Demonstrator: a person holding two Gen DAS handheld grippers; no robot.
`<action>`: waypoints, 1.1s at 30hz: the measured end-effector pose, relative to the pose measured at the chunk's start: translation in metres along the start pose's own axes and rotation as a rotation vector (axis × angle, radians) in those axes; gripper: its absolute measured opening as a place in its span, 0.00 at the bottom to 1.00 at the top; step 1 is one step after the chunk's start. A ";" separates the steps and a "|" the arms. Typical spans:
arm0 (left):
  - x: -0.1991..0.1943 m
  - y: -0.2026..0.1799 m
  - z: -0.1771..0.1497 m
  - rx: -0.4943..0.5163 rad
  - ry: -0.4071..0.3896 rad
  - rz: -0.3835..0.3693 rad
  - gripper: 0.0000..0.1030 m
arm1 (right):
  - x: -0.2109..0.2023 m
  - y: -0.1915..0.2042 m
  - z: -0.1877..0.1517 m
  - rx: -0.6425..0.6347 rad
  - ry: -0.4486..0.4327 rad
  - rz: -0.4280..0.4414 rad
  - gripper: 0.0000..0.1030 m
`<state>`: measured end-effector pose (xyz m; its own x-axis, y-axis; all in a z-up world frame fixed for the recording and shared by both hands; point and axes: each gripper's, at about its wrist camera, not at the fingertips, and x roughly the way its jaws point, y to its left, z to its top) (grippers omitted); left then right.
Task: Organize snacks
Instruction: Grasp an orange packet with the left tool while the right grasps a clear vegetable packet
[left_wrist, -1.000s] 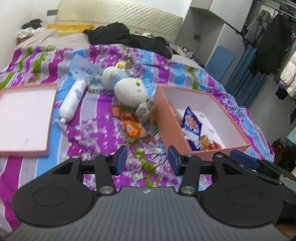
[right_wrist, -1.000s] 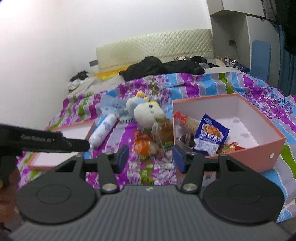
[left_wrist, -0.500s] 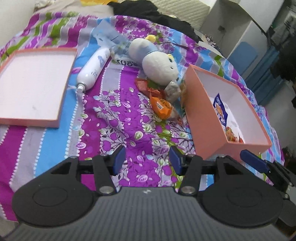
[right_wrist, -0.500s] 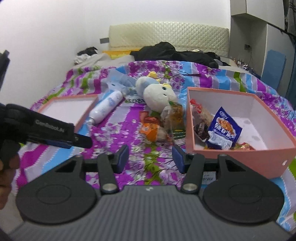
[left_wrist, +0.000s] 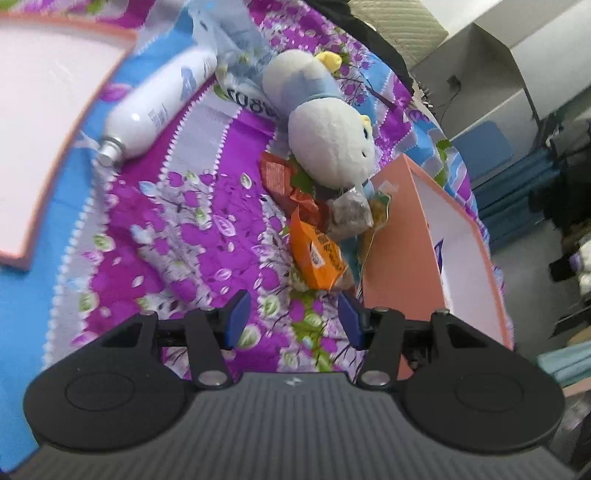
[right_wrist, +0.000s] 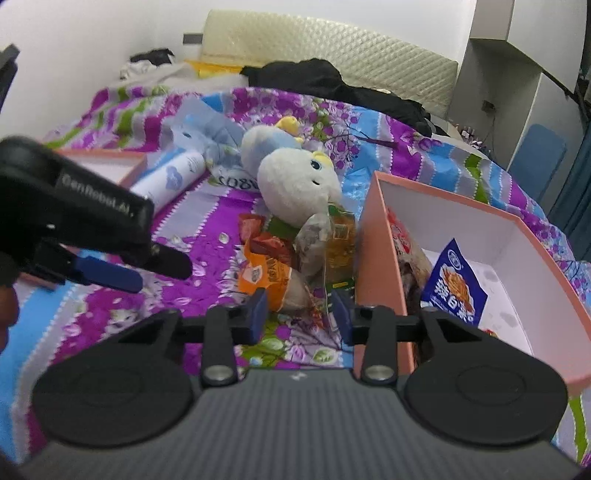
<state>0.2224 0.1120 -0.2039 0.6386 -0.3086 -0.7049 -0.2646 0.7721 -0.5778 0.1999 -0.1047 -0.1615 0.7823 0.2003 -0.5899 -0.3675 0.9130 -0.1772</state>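
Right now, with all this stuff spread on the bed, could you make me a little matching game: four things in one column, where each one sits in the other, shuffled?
Things:
1. blue snack packet
2. orange snack packet
3. white bottle
4. plush toy

Places:
A. lying on the bedspread beside the flat pink lid
B. inside the pink box
C. on the bedspread just ahead of the right gripper
D. behind the snack pile, left of the box

Pairs: 1-B, 2-C, 3-A, 4-D
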 end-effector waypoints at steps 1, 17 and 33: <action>0.006 0.002 0.004 -0.008 0.004 -0.005 0.56 | 0.007 0.001 0.002 0.000 0.008 -0.005 0.38; 0.108 0.018 0.047 -0.117 0.128 -0.125 0.55 | 0.102 0.003 0.014 -0.080 0.056 -0.139 0.26; 0.144 0.012 0.048 -0.150 0.157 -0.136 0.44 | 0.141 -0.006 0.014 -0.041 0.116 -0.143 0.11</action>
<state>0.3458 0.1037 -0.2930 0.5583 -0.4954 -0.6655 -0.2956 0.6307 -0.7176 0.3192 -0.0765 -0.2326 0.7656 0.0252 -0.6428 -0.2785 0.9137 -0.2960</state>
